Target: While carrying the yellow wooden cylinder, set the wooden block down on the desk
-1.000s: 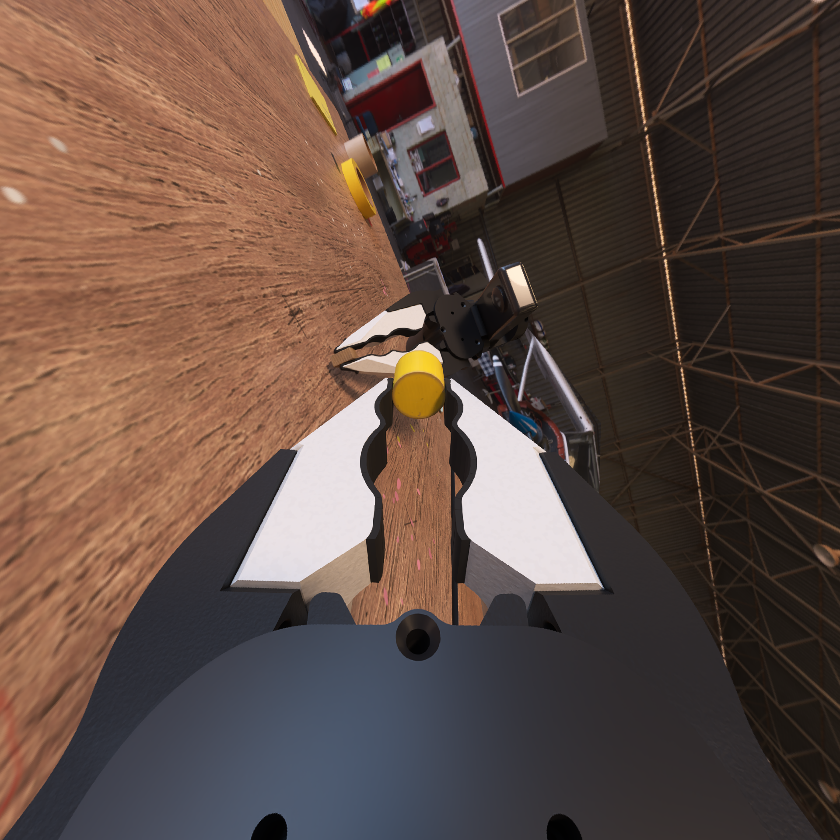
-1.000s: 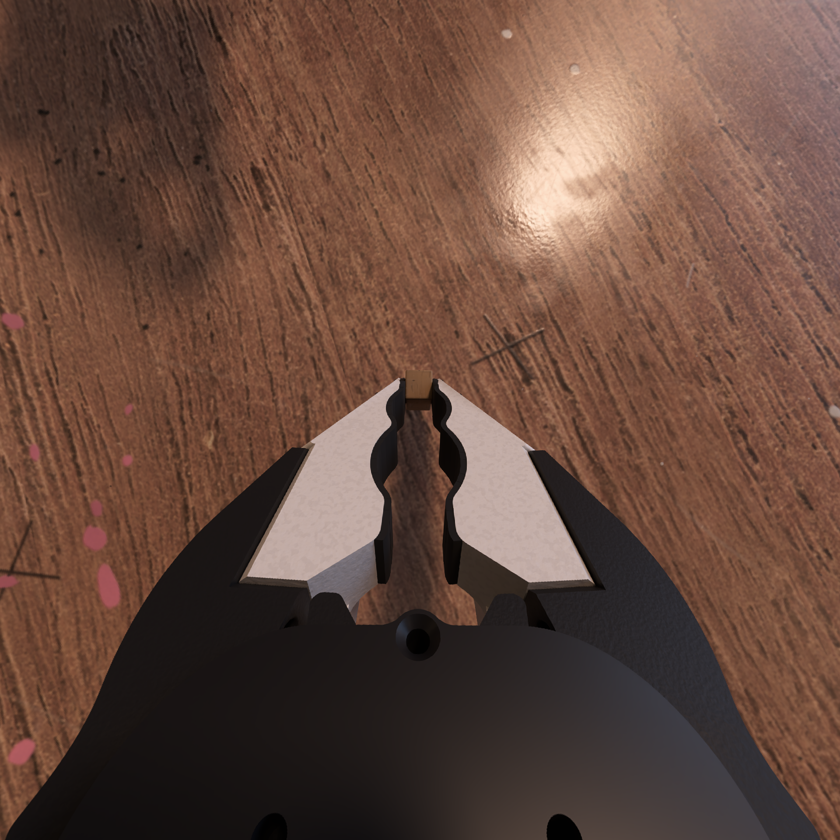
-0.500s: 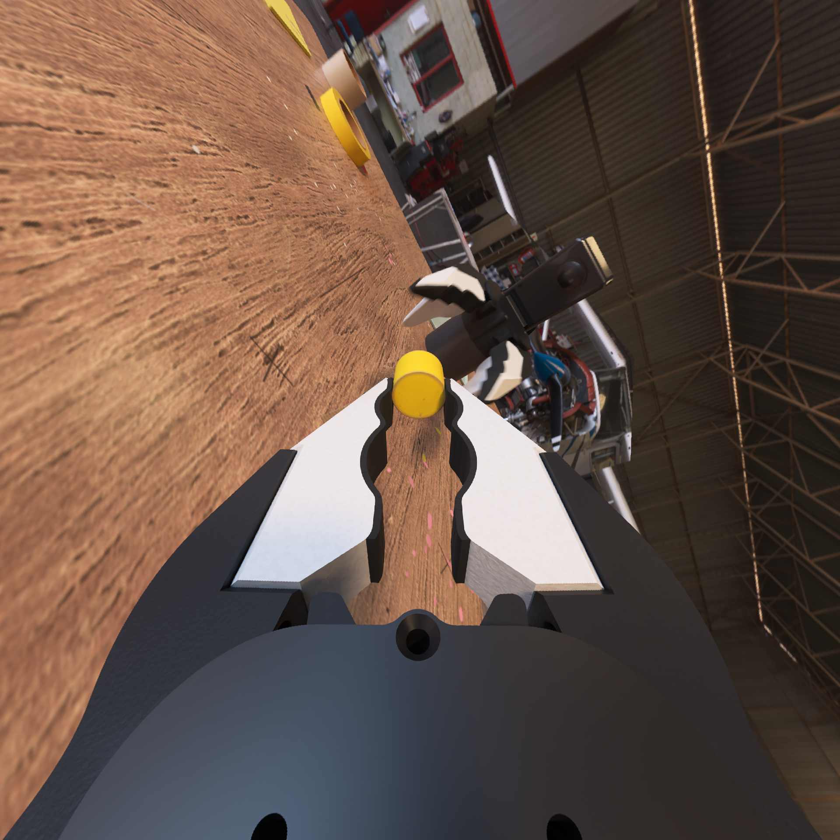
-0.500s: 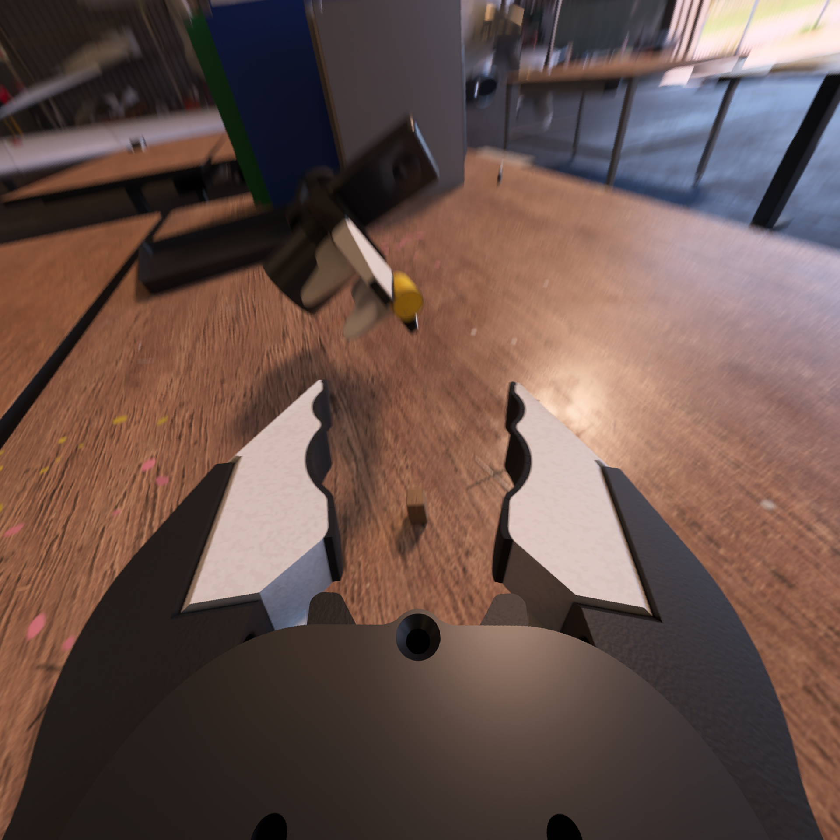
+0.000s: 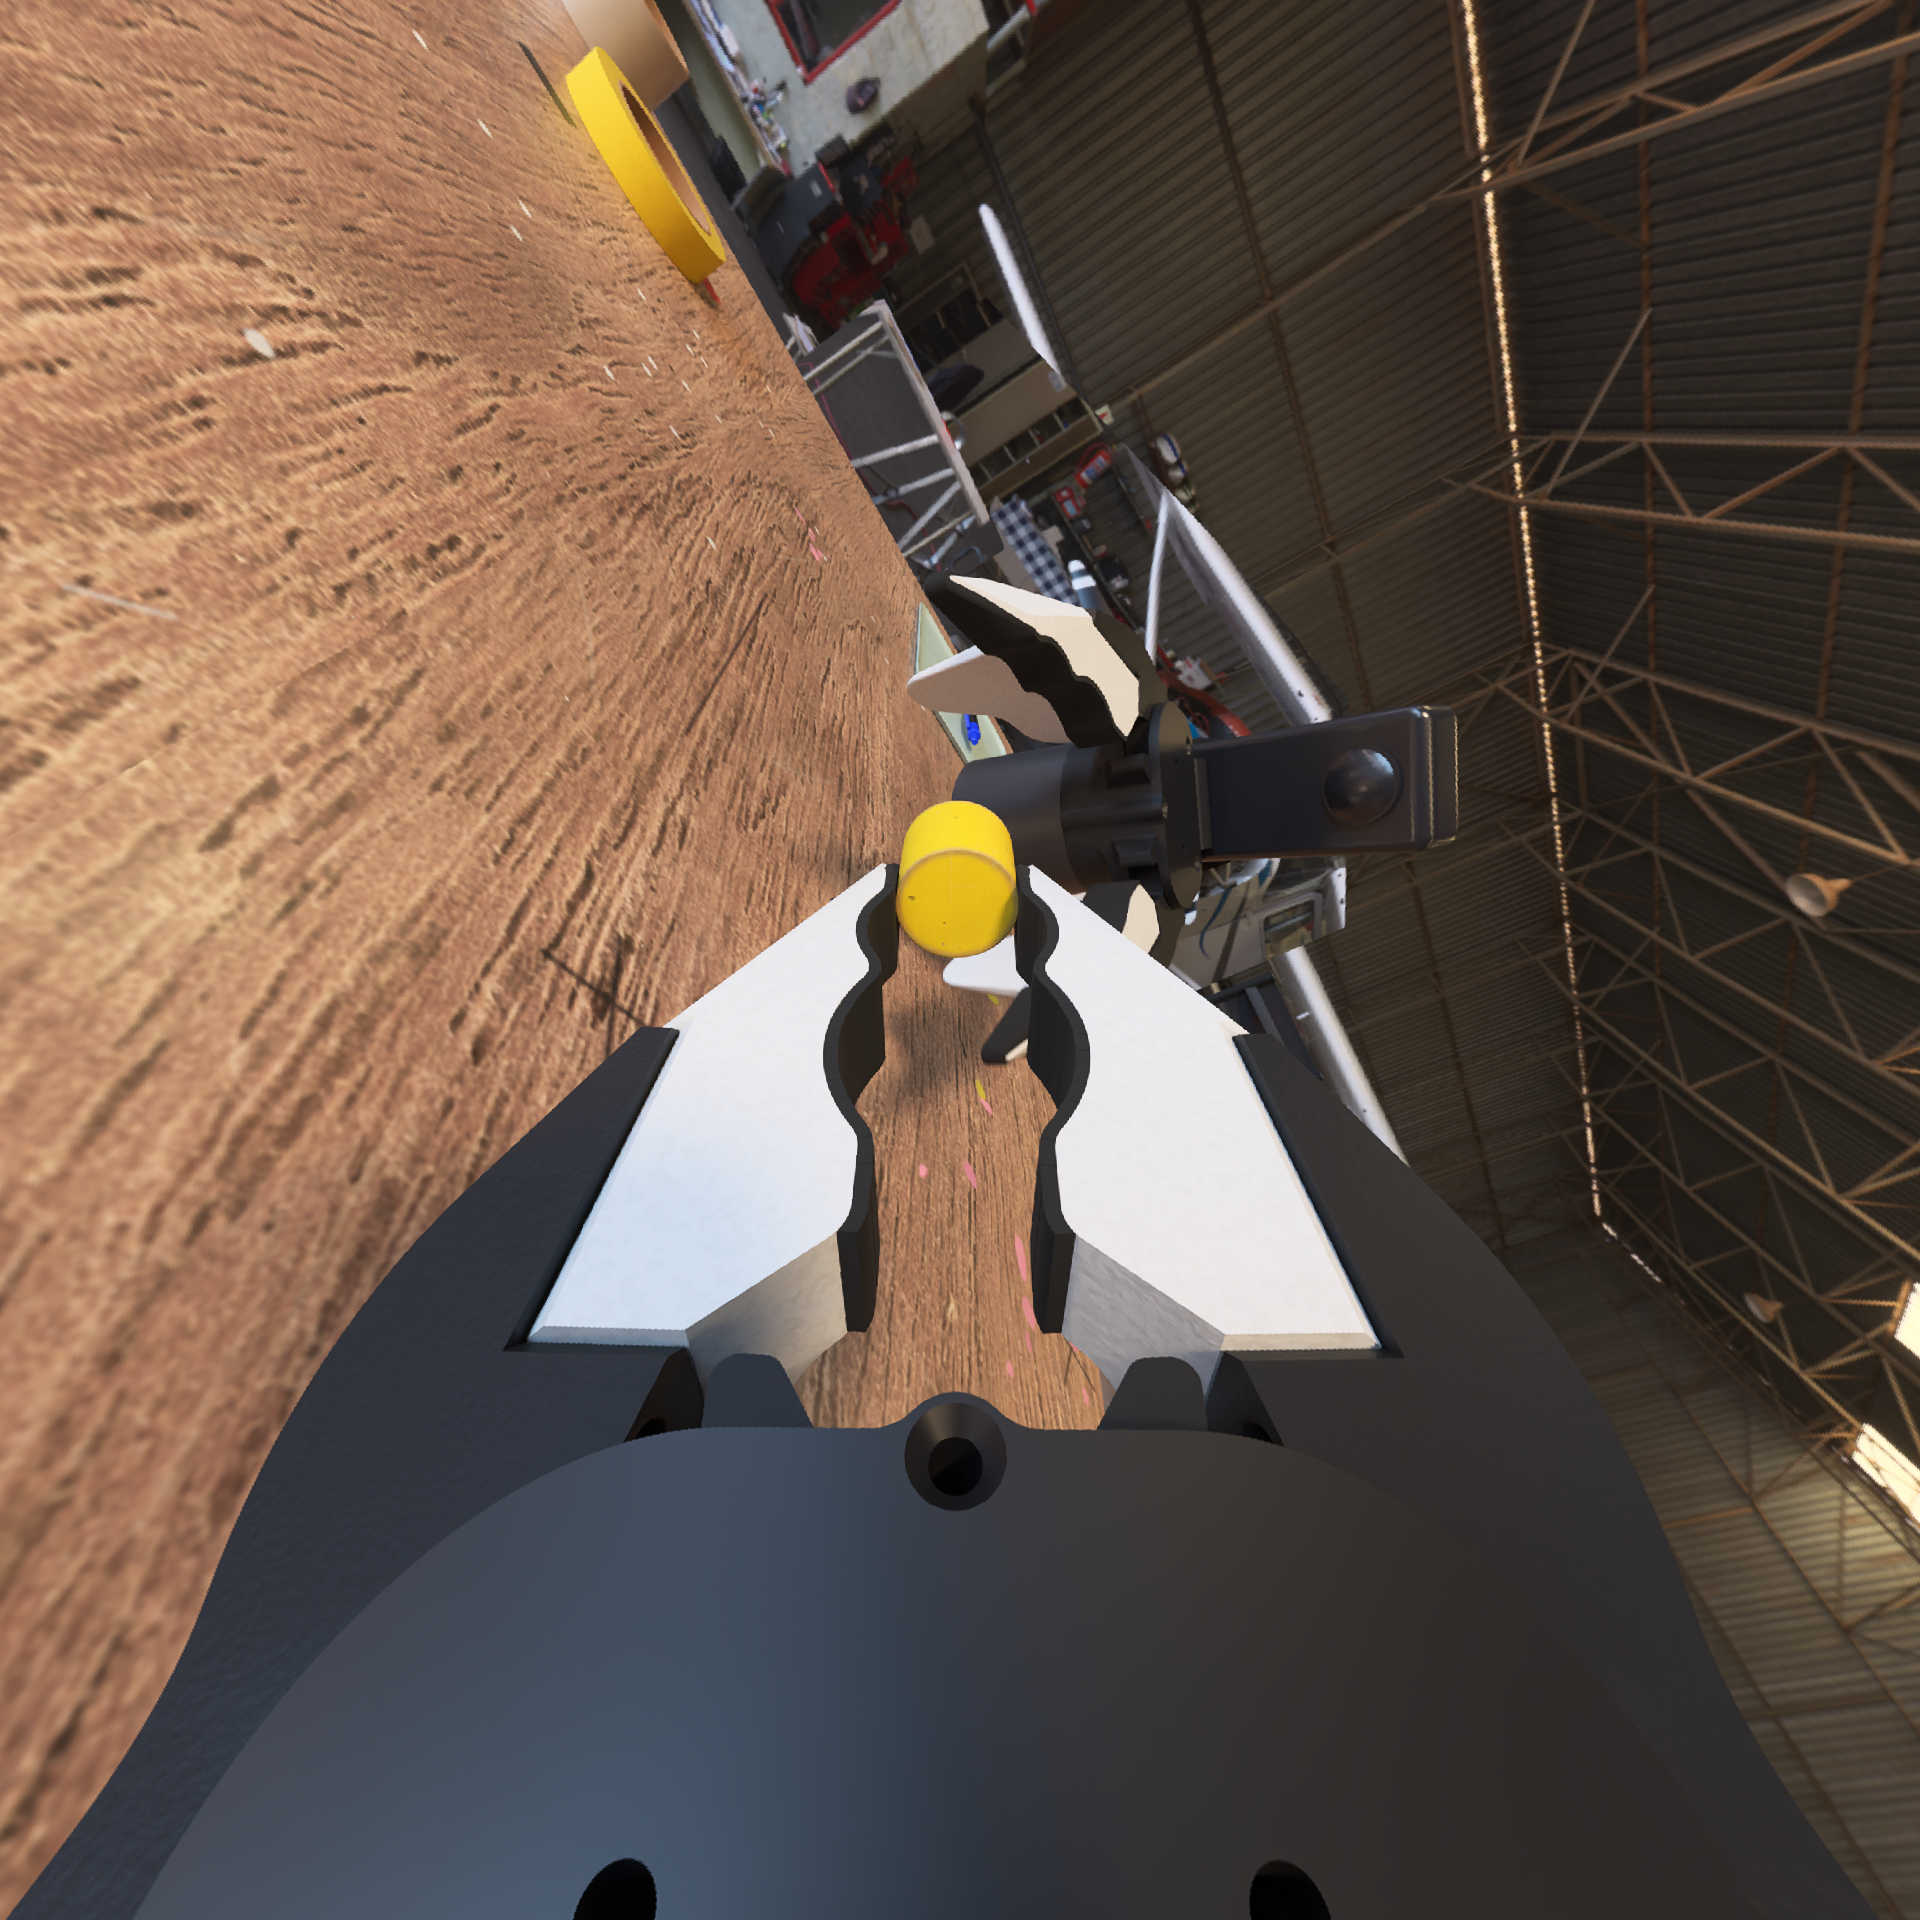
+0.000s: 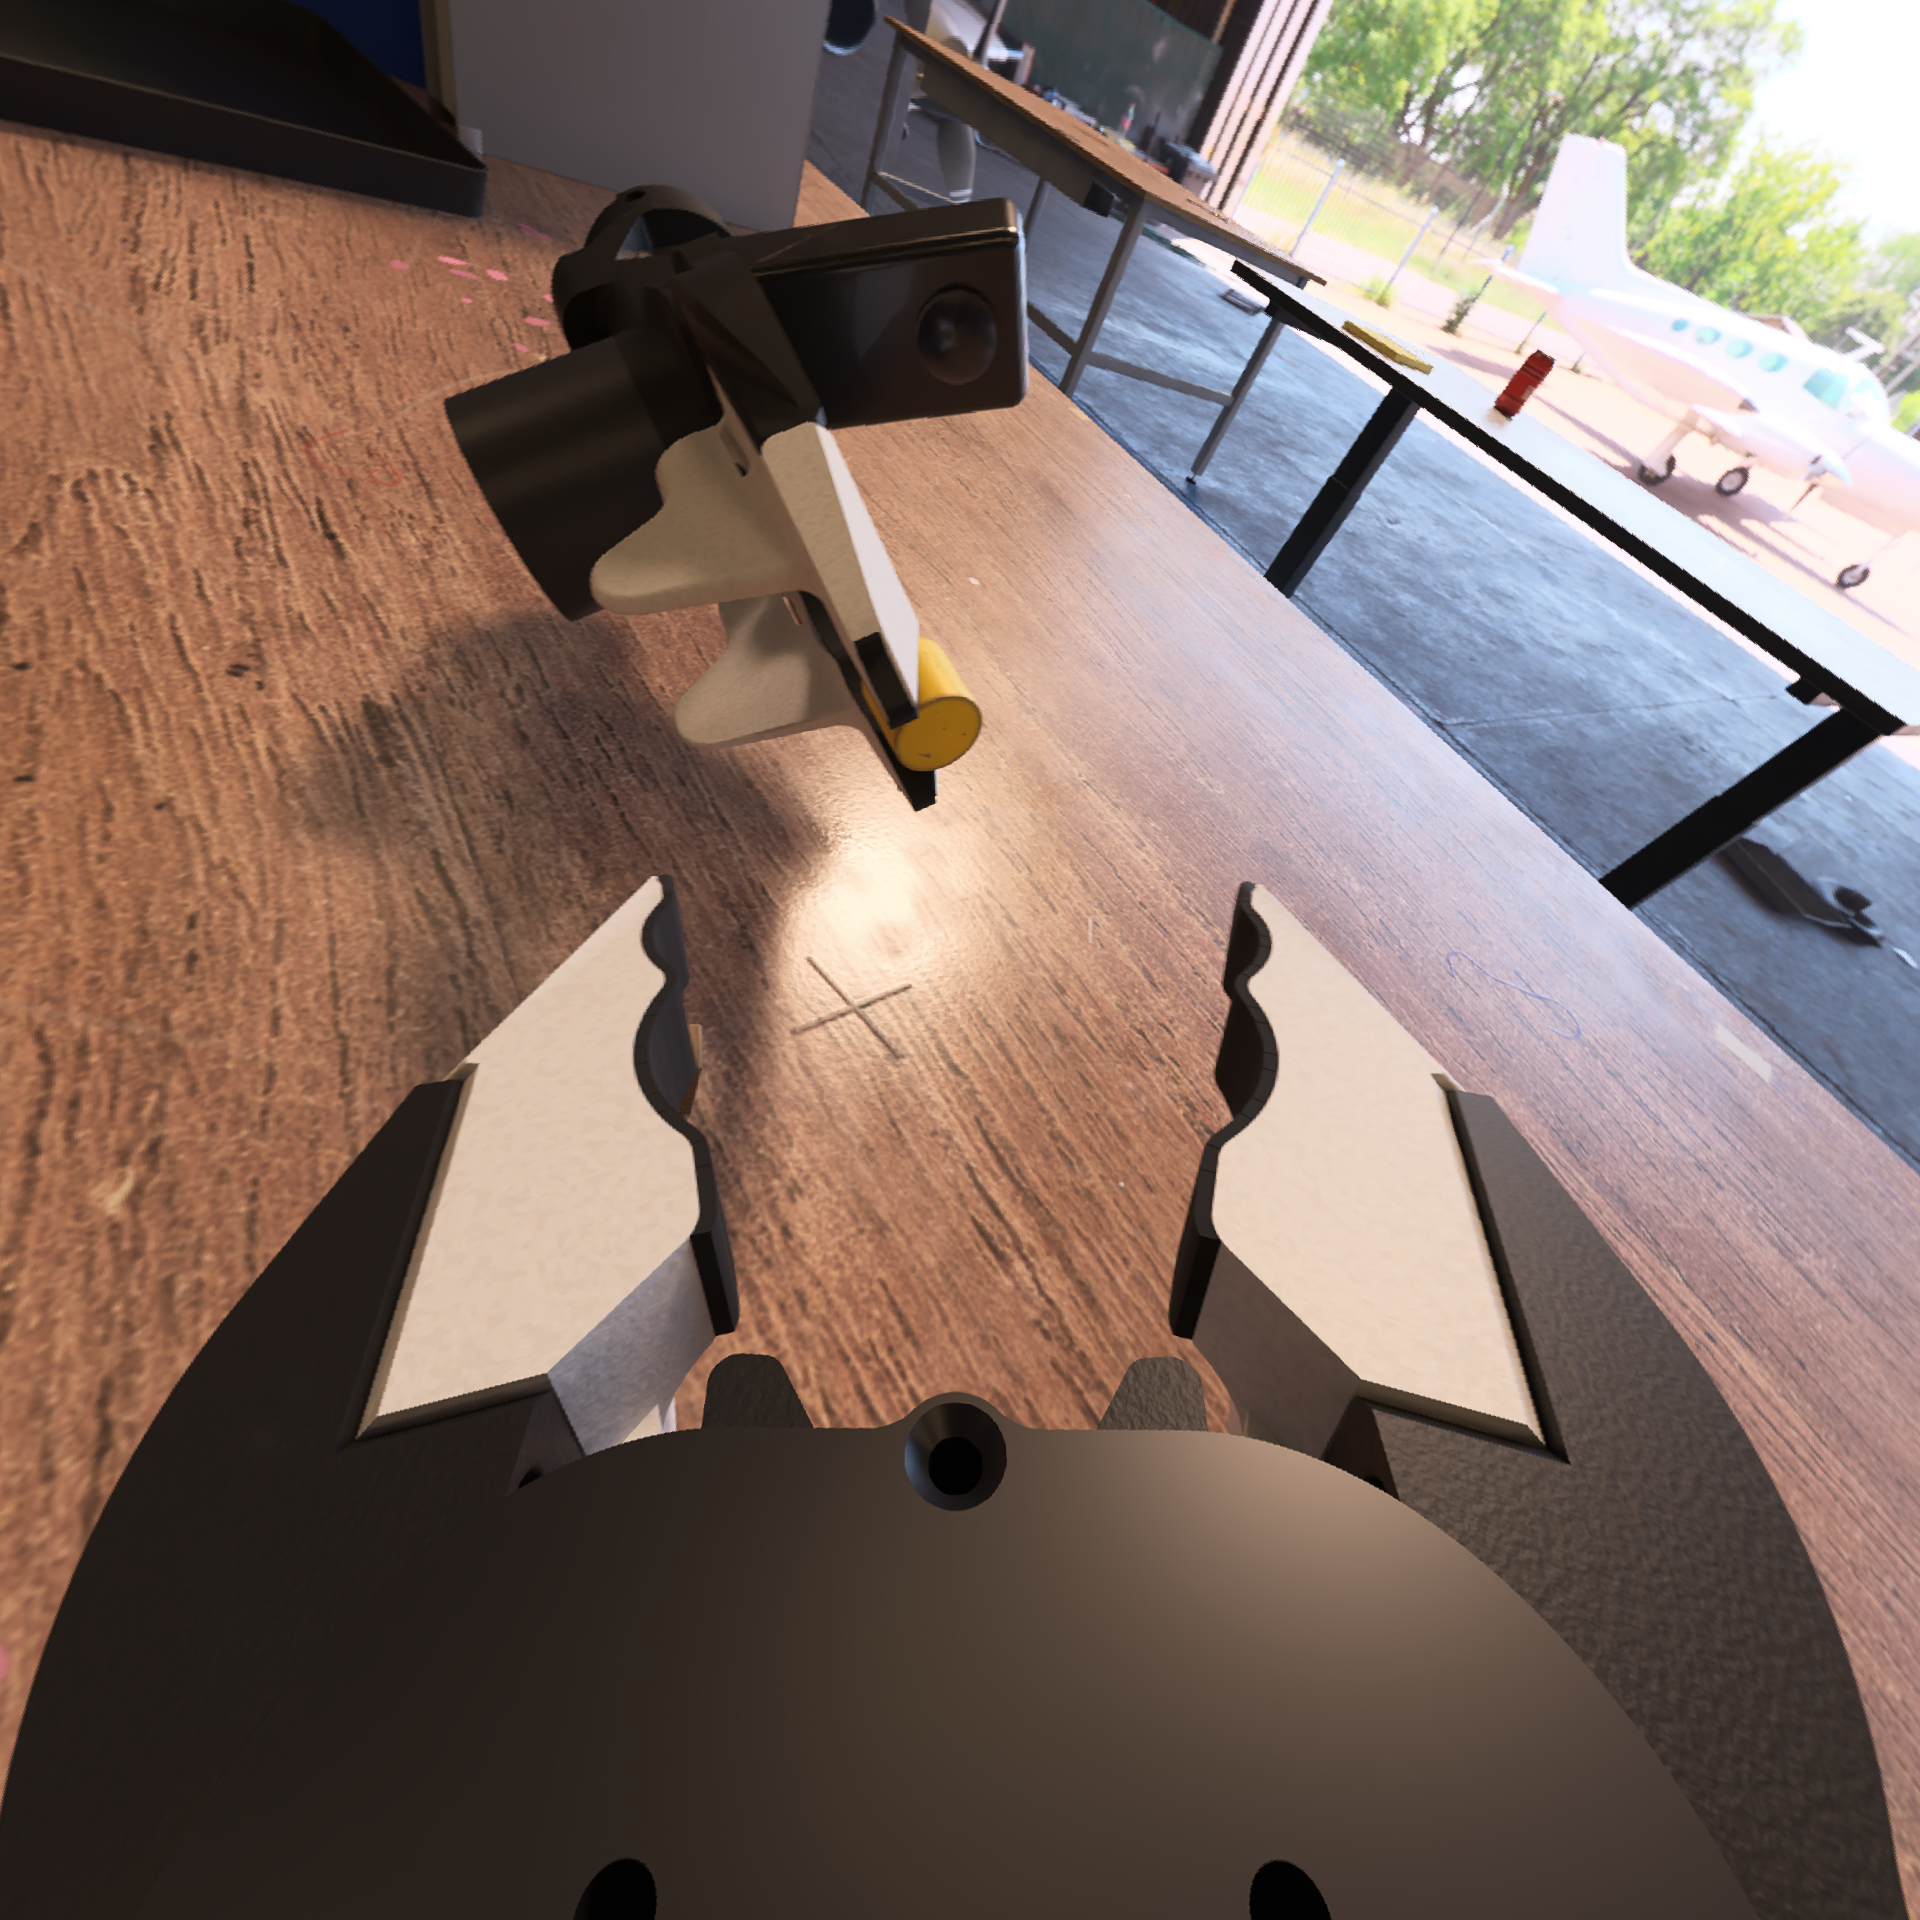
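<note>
While the left wrist view tilts the whole scene sideways, the left gripper (image 5: 956,909) has its jaws pinched in tight on the yellow wooden cylinder (image 5: 954,878), gripping it right at the fingertips with one flat end facing the camera. Brown desk (image 5: 364,623) fills the left of the picture, and a yellow ring (image 5: 644,161) lies far off on it with a tan roll (image 5: 634,26) just behind. Beyond the cylinder the right gripper (image 5: 1023,649) hangs clear of the wood, its pale fingers (image 5: 977,681) spread apart and nothing between them.

Over to the right wrist view: the right gripper (image 6: 956,935) is wide open, a broad gap between the jaws and only bare desk (image 6: 1247,727) showing through it. Tucked against the inner edge of its left finger (image 6: 561,1122) is a small tan sliver, the wooden block (image 6: 694,1044), mostly hidden; whether it sits on the desk or touches the finger cannot be told. A thin scratched cross (image 6: 854,1006) marks the wood just ahead. Farther out, the left gripper (image 6: 894,727) floats above the desk, the yellow wooden cylinder (image 6: 935,717) clamped in its tips, its shadow on the wood below.
</note>
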Available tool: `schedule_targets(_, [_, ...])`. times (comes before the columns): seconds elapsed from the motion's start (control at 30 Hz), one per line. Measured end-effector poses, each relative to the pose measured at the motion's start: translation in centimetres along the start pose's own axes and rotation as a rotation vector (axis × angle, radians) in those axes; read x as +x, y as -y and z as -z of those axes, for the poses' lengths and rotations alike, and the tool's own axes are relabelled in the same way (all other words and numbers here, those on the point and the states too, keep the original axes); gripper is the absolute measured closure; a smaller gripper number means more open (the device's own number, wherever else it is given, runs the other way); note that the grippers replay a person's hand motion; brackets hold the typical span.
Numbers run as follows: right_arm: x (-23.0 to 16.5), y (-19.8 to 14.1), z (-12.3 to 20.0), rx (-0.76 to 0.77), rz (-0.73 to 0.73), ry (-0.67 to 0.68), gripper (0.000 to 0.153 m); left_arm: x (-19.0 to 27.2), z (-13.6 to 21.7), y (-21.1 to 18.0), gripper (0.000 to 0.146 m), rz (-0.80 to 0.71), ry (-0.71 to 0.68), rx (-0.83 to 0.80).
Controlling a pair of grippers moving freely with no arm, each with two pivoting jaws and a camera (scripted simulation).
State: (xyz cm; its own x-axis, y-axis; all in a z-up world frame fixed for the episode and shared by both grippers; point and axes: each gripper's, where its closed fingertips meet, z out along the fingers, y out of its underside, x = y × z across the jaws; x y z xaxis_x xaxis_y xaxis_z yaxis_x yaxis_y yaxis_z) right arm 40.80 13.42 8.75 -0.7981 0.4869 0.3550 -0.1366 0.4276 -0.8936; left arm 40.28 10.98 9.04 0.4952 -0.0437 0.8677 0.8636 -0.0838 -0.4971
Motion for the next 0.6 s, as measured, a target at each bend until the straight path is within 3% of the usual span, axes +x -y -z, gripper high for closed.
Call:
schedule_targets(0.1, [0.3, 0.1, 0.1, 0.021, -0.018, -0.003, 0.059, 0.2, 0.0, 0.0, 0.125, -0.002, -0.024, -0.002])
schedule_targets(0.6, [0.8, 0.4, 0.8, 0.083, -0.126, 0.037, 0.062, 0.9, 1.0, 0.5, 0.125, -0.029, -0.083, 0.083])
